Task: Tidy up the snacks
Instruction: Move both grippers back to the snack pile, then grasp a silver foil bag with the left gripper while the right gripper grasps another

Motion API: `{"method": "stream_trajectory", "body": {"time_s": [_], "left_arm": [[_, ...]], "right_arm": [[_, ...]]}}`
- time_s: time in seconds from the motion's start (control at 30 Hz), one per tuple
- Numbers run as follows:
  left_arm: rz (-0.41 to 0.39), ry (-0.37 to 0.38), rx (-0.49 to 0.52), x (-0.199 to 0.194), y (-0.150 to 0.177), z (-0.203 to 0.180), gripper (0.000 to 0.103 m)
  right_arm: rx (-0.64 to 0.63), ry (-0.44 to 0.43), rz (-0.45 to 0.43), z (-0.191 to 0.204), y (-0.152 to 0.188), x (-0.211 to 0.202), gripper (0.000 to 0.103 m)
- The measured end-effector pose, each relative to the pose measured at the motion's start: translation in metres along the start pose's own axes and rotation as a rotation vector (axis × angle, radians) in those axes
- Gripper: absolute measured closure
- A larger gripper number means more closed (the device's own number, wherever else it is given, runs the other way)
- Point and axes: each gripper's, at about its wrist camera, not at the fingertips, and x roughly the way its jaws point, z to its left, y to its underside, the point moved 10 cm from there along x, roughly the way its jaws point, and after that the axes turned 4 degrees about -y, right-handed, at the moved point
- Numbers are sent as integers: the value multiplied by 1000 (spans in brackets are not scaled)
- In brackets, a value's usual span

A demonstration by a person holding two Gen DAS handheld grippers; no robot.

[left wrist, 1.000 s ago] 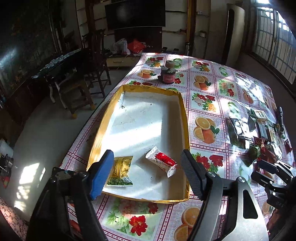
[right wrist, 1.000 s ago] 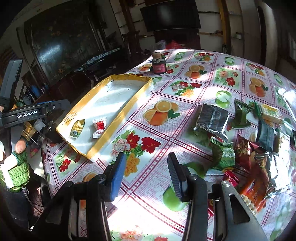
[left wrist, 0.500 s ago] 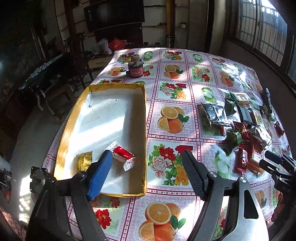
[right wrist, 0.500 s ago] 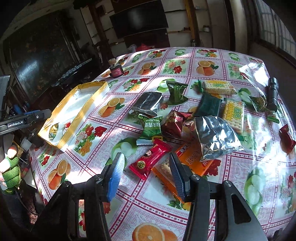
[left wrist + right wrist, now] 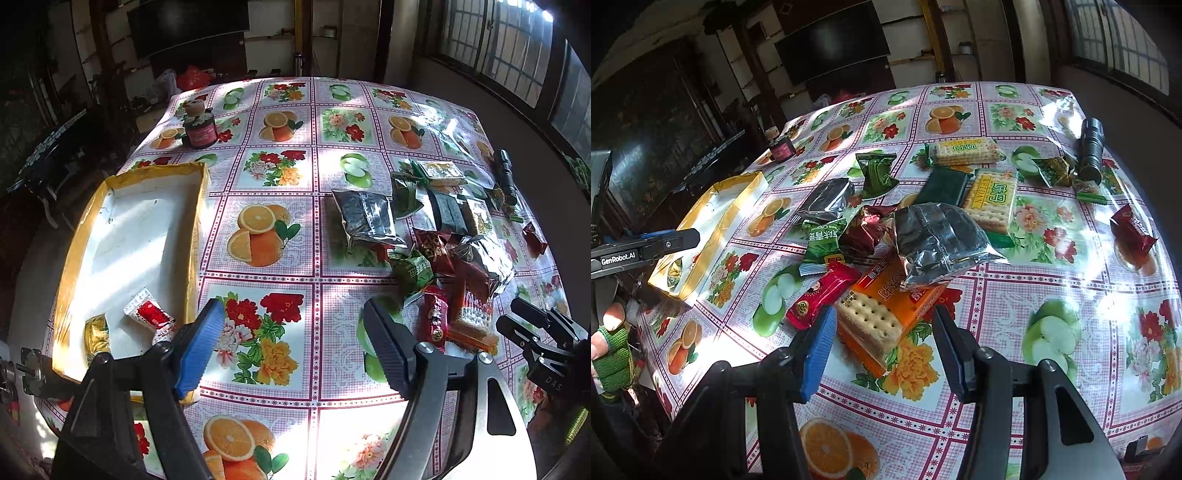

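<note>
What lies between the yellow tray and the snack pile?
Only bare tablecloth; nothing lies between the tray and the snack pile, clearest in the left wrist view.

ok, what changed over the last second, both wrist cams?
Both claws swung from the yellow tray toward the snack pile. The right claw now frames the orange cracker pack, jaws slightly wider, not gripping. The left claw is open over bare tablecloth. Unchanged: two snacks in the tray, the pile untouched.

Each black gripper [image 5: 882, 345] has 1 blue-padded finger; the hand [image 5: 609, 350] wears a green knitted glove.
</note>
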Motion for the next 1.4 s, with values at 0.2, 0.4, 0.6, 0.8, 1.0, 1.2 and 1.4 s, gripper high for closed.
{"method": "stream_trajectory", "body": {"time_s": [0.2,0.4,0.6,0.8,1.0,1.2,1.4], "left_arm": [[24,33,-12,13,-14,-12,25],[50,66,-1,33,-33,-28,25],[88,67,30,69,-54,-54,25],[147,132,49,103,-66,-86,25],[225,82,40,142,-58,-89,25],[196,61,34,135,-59,-82,41],[165,21,34,114,-46,-64,41]], "right_arm": [[0,50,-56,-13,-29,-2,37],[-21,86,-53,-24,-48,11,35],[-40,79,-9,-28,-49,32,35],[-22,69,-6,-37,-52,37,34],[-30,40,8,-36,-49,45,34],[-73,45,-7,-31,-52,44,46],[-83,51,-40,-22,-55,28,83]]}}
